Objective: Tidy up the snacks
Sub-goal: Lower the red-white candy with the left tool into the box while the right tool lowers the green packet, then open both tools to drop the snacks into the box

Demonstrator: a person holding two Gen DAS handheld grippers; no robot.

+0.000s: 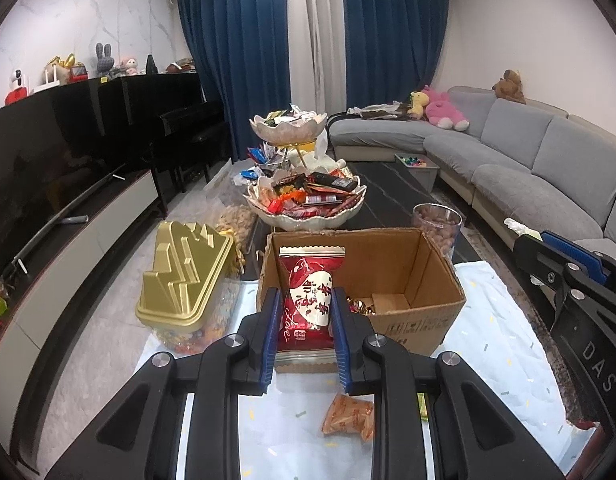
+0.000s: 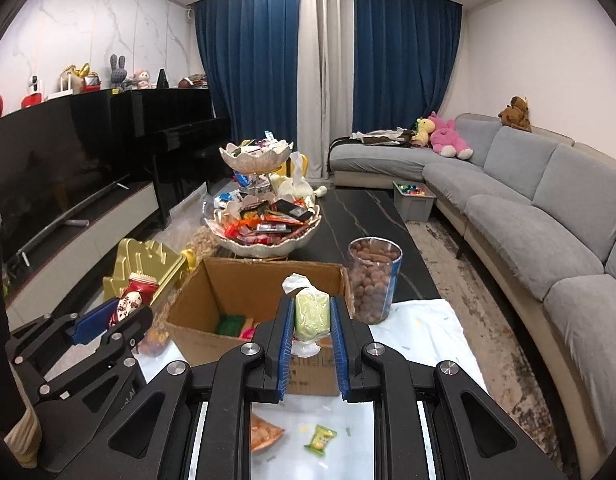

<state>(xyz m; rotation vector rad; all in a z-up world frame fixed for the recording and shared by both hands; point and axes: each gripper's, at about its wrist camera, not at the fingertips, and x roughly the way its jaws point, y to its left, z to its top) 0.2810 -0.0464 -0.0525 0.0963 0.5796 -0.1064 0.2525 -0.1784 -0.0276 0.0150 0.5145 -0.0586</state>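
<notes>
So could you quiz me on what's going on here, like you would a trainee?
1. True or false: the left gripper holds a red snack packet.
2. What colour is the packet in the right gripper?
A. orange B. pale green C. black
3. Which open container sits just beyond both grippers?

Key: 1 true. 2 B. 3 the cardboard box.
</notes>
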